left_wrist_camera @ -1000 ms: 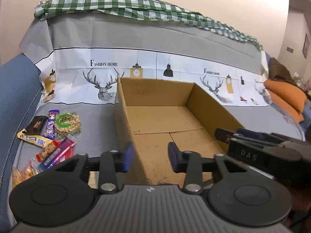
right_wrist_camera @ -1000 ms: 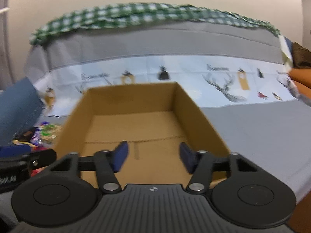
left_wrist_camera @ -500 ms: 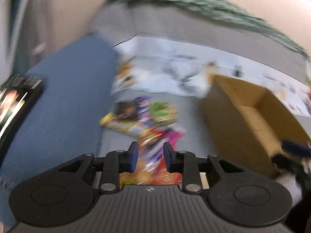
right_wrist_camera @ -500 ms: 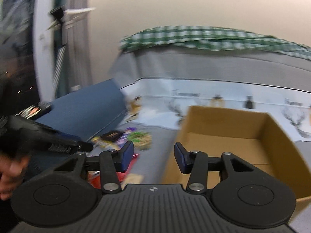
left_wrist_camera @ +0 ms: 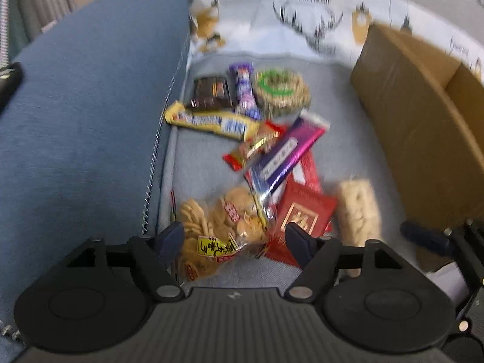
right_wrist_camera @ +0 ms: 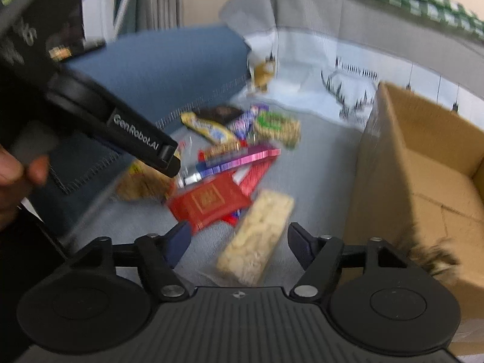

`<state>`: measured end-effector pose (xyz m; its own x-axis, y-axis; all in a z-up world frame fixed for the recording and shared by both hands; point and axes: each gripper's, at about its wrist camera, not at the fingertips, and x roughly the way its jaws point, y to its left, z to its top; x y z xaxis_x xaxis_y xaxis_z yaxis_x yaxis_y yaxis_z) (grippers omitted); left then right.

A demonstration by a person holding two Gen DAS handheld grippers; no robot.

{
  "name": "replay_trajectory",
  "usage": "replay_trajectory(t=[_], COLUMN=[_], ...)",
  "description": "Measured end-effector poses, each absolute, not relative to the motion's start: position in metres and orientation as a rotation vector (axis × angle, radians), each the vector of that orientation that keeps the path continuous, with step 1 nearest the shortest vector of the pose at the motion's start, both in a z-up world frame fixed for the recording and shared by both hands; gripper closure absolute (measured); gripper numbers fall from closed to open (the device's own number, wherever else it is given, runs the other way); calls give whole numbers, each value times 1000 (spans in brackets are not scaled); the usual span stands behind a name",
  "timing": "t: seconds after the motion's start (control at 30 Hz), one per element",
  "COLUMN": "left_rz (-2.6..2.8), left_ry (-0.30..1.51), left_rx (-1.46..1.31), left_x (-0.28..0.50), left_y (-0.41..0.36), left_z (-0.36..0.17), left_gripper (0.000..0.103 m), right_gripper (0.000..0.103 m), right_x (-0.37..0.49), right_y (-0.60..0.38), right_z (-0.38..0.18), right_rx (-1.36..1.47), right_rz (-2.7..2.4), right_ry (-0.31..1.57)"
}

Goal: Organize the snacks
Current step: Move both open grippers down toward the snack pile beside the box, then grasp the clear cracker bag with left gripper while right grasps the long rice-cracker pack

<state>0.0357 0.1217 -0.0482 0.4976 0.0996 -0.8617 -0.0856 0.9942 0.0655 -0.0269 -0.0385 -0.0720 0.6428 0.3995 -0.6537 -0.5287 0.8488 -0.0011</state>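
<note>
- The snacks lie heaped on the sofa seat, left of the empty cardboard box [right_wrist_camera: 423,181].
- Right gripper [right_wrist_camera: 239,239]: jaws opening, wide, holding nothing; the pale rice-cracker bar [right_wrist_camera: 257,236] lies between them, its long axis running near-to-far, leaning right.
- Left gripper [left_wrist_camera: 234,239]: jaws opening, empty, astride the cookie bag [left_wrist_camera: 220,230], which lies just ahead.
- Each hand is nearest its own packet.

I see matt brown corrugated cardboard on the box [right_wrist_camera: 423,181], glossy foil and clear plastic on the snack wrappers [left_wrist_camera: 257,151], woven grey cloth [left_wrist_camera: 205,175] beneath them, and matt black plastic on my left gripper [left_wrist_camera: 234,239].
</note>
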Motion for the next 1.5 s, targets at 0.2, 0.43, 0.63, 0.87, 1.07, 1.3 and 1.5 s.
replay_trajectory(t=[0.2, 0.43, 0.63, 0.87, 1.07, 1.3, 1.5], left_rz=[132, 222, 178, 55, -53, -20, -80], left_ry=[1123, 1083, 980, 983, 965, 1001, 1080], left_rx=[26, -3, -108, -137, -127, -231, -218], left_x=[53, 58, 41, 36, 37, 45, 61], left_y=[122, 129, 138, 126, 114, 131, 123], left_z=[-64, -64, -39, -24, -33, -41, -52], left_gripper=[19, 38, 44, 44, 22, 7, 6], right_gripper=[21, 39, 64, 65, 54, 41, 41], right_x=[-10, -2, -9, -26, -32, -23, -18], right_y=[-29, -26, -38, -44, -40, -36, -36], right_z=[-88, -104, -99, -85, -89, -94, -97], right_rx=[-206, -234, -239, -226, -260, -253, -241], right_rz=[512, 497, 473, 508, 556, 547, 536], right_ry=[767, 811, 772, 755, 764, 778, 791])
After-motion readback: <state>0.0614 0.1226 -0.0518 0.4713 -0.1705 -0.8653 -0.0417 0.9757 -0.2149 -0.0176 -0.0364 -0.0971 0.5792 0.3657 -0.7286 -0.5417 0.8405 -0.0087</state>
